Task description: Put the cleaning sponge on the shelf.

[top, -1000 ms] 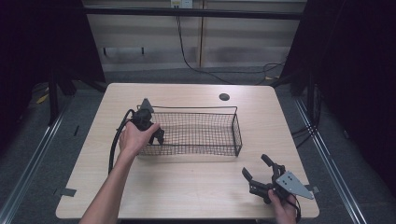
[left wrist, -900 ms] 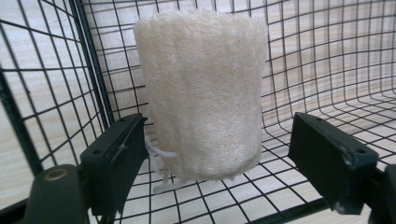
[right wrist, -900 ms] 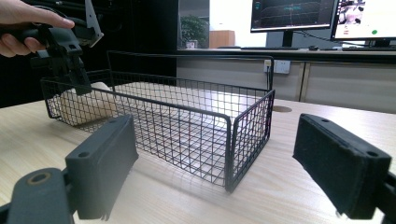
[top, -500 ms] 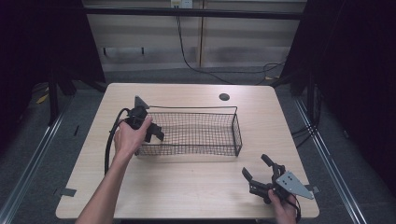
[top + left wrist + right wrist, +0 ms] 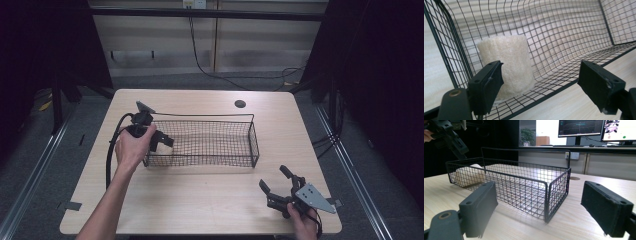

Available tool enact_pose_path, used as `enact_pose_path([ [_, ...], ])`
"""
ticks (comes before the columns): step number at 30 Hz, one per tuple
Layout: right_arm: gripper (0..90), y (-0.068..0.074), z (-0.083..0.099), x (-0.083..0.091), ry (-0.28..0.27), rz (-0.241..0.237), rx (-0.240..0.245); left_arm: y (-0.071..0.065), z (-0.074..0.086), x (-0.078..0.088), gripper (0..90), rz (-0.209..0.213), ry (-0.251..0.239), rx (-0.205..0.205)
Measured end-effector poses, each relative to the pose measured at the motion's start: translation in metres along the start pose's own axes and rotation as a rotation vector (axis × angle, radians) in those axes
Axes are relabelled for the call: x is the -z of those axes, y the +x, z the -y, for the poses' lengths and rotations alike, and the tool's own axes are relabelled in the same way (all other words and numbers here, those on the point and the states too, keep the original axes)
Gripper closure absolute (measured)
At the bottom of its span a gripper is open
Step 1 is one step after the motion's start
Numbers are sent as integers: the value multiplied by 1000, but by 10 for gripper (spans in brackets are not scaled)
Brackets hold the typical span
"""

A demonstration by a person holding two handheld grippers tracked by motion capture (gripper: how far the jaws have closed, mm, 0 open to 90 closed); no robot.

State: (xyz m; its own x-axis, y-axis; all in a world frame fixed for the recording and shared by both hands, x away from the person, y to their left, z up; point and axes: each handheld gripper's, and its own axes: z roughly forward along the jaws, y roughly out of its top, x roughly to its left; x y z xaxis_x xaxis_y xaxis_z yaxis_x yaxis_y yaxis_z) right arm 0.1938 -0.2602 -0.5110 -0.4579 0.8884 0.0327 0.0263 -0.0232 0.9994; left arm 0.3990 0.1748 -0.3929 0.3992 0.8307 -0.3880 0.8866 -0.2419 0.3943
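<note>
Right gripper [image 5: 280,192]: we hold it low over the near right corner of the table [image 5: 200,200], jaws spread wide with nothing between them, well apart from the basket [image 5: 252,137].
Left gripper [image 5: 162,141]: we have it at the basket's near left corner, jaws open and empty; they have just been closing a little, with nothing between them.
White fibrous roll [image 5: 507,65]: it sits inside the basket's left end against the mesh wall, just beyond our left jaws, nearer the left-hand jaw pad in the left gripper view.
Long axis: in that view the roll looks upright, though the camera's tilt leaves us unsure.
Nearer hand: the left, by far.
</note>
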Motion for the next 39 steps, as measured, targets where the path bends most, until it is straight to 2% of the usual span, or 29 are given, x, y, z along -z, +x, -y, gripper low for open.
enact_pose_path([
  [2,128,0,0,0,0,0,-1,2,2,4,195,6,-19,-27],
  [3,128,0,0,0,0,0,-1,2,4,5,195,7,-29,-28],
  [4,128,0,0,0,0,0,-1,3,5,7,195,8,-27,-50],
  [7,128,0,0,0,1,-2,-2,7,10,11,192,12,-42,-60],
  [9,128,0,0,0,-1,-1,-1,8,12,13,192,20,-73,-44],
  [11,128,0,0,0,-1,0,-1,10,14,18,191,42,-96,-60],
  [13,127,0,0,0,0,1,-1,10,16,22,186,47,-114,-59],
  [17,128,0,0,0,0,1,0,9,22,30,187,83,-127,-95],
  [21,128,0,0,0,0,1,1,8,31,36,187,83,-152,-124],
  [24,128,0,0,0,-1,0,1,7,37,41,187,61,-153,-150],
  [30,127,0,0,0,-1,0,0,3,48,51,188,70,-198,-193],
  [39,128,0,0,0,-1,0,0,8,69,60,187,77,-237,-173],
])
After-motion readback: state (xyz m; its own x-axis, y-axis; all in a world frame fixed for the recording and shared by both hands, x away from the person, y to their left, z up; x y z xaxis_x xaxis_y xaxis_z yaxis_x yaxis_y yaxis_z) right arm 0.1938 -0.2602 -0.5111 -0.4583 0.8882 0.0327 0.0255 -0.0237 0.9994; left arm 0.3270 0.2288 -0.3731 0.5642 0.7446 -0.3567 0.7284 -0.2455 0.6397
